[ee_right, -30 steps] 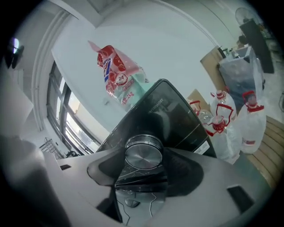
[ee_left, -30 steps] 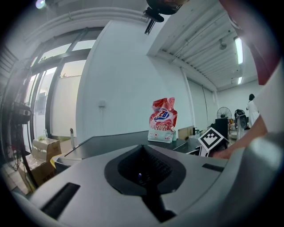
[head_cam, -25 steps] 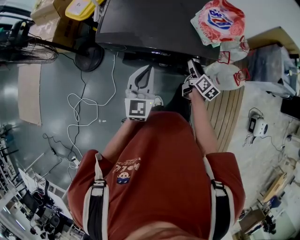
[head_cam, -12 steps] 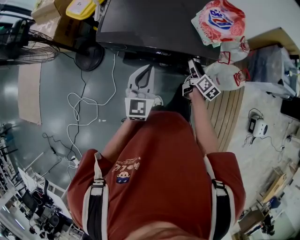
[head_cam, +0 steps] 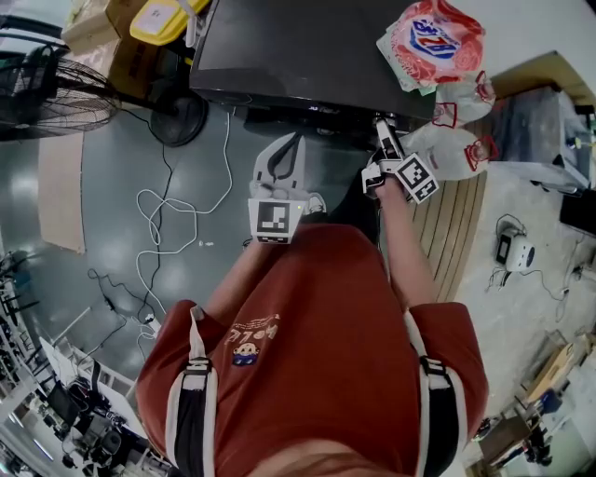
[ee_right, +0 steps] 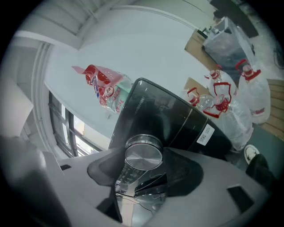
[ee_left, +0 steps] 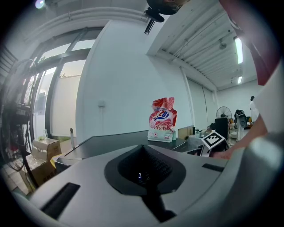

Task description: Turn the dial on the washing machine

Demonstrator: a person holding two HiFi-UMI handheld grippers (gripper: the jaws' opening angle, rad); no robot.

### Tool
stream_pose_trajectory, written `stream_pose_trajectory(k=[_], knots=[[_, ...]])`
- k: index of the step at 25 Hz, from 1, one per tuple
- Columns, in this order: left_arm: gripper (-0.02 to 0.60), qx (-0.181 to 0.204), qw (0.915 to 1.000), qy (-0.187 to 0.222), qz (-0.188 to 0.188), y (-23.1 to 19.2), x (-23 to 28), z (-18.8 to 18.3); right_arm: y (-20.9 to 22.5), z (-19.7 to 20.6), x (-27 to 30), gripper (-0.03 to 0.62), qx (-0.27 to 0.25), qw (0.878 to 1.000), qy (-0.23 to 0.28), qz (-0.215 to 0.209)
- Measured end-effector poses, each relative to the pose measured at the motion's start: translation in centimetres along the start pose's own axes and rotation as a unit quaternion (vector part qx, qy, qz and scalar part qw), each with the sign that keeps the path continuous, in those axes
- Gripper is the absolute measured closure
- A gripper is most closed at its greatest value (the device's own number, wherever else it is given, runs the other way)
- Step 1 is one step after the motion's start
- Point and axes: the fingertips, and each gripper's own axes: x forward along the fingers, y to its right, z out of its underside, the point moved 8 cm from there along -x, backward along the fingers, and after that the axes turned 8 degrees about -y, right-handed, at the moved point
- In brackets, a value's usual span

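Note:
The black washing machine point(head_cam: 298, 47) stands ahead of me, and its lid point(ee_right: 155, 111) also fills the right gripper view. Its round silver dial point(ee_right: 143, 153) sits on the front panel between the right gripper's pads. My right gripper point(head_cam: 381, 129) reaches to the machine's front right edge and is shut on the dial, with its midpoint point(ee_right: 143, 165) just under the dial face. My left gripper point(head_cam: 297, 140) hovers in front of the machine, apart from it. The left jaws point(ee_left: 144, 177) are shut with nothing between them.
A red and white detergent bag point(head_cam: 436, 42) stands on the lid's right corner. Tied plastic bags point(head_cam: 456, 140) lie to the right by a wooden platform point(head_cam: 456, 224). A fan point(head_cam: 56, 93), boxes point(head_cam: 93, 28) and loose cables point(head_cam: 168, 214) occupy the floor at left.
The right gripper's marker cube has shifted and turned slightly at the dial. The left gripper has stayed in place.

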Motion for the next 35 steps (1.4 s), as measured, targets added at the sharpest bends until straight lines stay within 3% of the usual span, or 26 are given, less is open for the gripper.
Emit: stream_pose_trajectory(k=[6,23,35], knots=[[0.571,0.0,1.0,-0.001,0.001,0.0,0.1,0.0,1.1,0.5,0.1,0.317,0.104,0.992,0.024,-0.066],[0.571,0.001,1.0,-0.001,0.003,0.0,0.0,0.2,1.3,0.6,-0.1,0.318,0.108,0.992,0.026,-0.058],[0.571,0.001,1.0,-0.003,0.003,-0.1,0.2,0.1,1.8,0.9,0.1,0.316,0.171,0.98,0.036,-0.094]])
